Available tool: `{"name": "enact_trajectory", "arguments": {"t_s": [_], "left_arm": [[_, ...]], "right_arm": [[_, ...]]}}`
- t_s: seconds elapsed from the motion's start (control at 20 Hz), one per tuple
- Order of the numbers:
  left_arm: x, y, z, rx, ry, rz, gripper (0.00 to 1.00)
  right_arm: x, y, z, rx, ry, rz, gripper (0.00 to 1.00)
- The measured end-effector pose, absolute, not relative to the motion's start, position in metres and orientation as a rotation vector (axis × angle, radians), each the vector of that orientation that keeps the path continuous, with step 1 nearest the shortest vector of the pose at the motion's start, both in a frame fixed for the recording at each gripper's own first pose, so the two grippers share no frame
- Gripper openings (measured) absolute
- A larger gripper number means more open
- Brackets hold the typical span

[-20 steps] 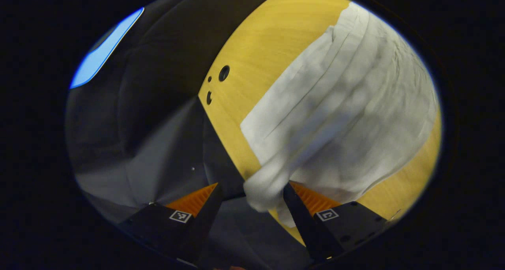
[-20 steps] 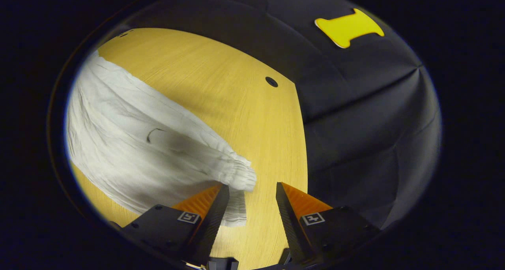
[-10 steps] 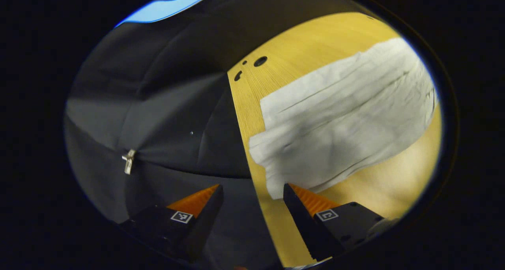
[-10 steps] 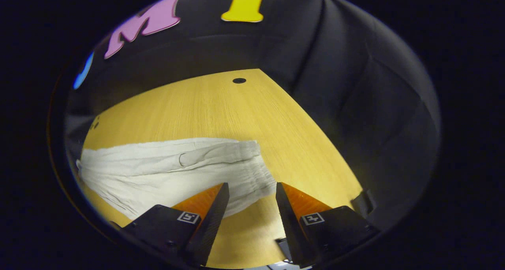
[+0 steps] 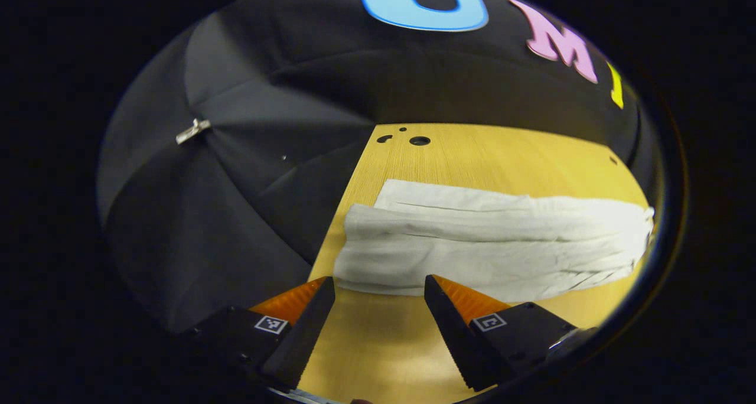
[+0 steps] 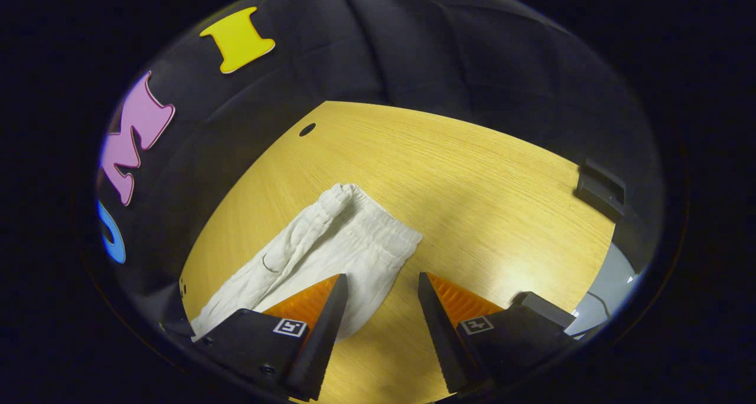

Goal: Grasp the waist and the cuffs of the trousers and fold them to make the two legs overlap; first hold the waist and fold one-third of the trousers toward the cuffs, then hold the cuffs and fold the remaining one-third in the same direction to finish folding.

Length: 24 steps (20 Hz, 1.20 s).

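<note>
White trousers (image 5: 490,244) lie flat on the table (image 5: 502,156), legs overlapped lengthwise; left gripper (image 5: 379,295) and right gripper (image 6: 378,292) both hover wide open, holding nothing.

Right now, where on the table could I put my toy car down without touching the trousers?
Bare wood lies beyond the trousers' waist, toward the black clip on the table edge. Another strip runs between the trousers and the small holes by the wall. The near strip is crowded: the left claw and right claw hover there, open.
</note>
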<state>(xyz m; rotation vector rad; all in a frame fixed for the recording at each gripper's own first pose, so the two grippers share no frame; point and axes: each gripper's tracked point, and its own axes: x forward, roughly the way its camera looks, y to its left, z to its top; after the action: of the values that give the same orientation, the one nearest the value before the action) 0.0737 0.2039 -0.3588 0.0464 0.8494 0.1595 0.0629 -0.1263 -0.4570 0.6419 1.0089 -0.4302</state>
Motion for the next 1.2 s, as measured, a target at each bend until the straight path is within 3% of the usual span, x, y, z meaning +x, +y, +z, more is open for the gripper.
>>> {"name": "enact_trajectory", "arguments": {"t_s": [0.2, 0.4, 0.45, 0.5, 0.55, 0.6, 0.65, 0.8, 0.85, 0.9, 0.95, 1.0, 1.2], "left_arm": [[0.06, 0.198, -0.363, -0.134, 0.848, 0.216, 0.98], [0.039, 0.189, -0.372, -0.365, 0.859, 0.286, 0.96], [0.039, 0.186, -0.376, -0.457, 0.848, 0.299, 0.96], [0.041, 0.183, -0.377, -0.544, 0.835, 0.308, 0.93], [0.049, 0.177, -0.379, -0.662, 0.814, 0.316, 0.96], [0.055, 0.173, -0.379, -0.764, 0.795, 0.325, 0.99], [0.06, 0.173, -0.383, -0.846, 0.782, 0.341, 0.96], [0.076, 0.179, -0.391, -0.971, 0.758, 0.385, 0.96], [0.082, 0.181, -0.393, -0.977, 0.75, 0.394, 1.0], [0.087, 0.184, -0.395, -0.974, 0.746, 0.4, 0.91], [0.092, 0.184, -0.397, -0.973, 0.753, 0.402, 0.95], [0.099, 0.186, -0.397, -0.973, 0.746, 0.402, 0.92], [0.122, 0.188, -0.401, -0.934, 0.754, 0.41, 0.95]], "right_arm": [[0.079, -0.13, -0.469, 0.685, 1.001, -0.465, 0.78], [0.083, -0.137, -0.472, 0.71, 1.004, -0.502, 0.74], [0.079, -0.139, -0.473, 0.695, 1.013, -0.5, 0.69], [0.076, -0.138, -0.473, 0.685, 1.029, -0.463, 0.59], [0.075, -0.134, -0.472, 0.688, 1.043, -0.441, 0.36], [0.078, -0.135, -0.47, 0.694, 1.029, -0.437, 0.2], [0.077, -0.134, -0.47, 0.698, 1.02, -0.432, 0.09], [0.079, -0.136, -0.471, 0.688, 0.993, -0.415, 0.1], [0.08, -0.136, -0.472, 0.691, 0.99, -0.409, 0.1], [0.081, -0.135, -0.472, 0.696, 0.987, -0.406, 0.1], [0.08, -0.134, -0.471, 0.704, 0.987, -0.406, 0.1], [0.081, -0.134, -0.47, 0.713, 0.984, -0.404, 0.1], [0.08, -0.134, -0.471, 0.684, 0.992, -0.38, 0.1]]}}
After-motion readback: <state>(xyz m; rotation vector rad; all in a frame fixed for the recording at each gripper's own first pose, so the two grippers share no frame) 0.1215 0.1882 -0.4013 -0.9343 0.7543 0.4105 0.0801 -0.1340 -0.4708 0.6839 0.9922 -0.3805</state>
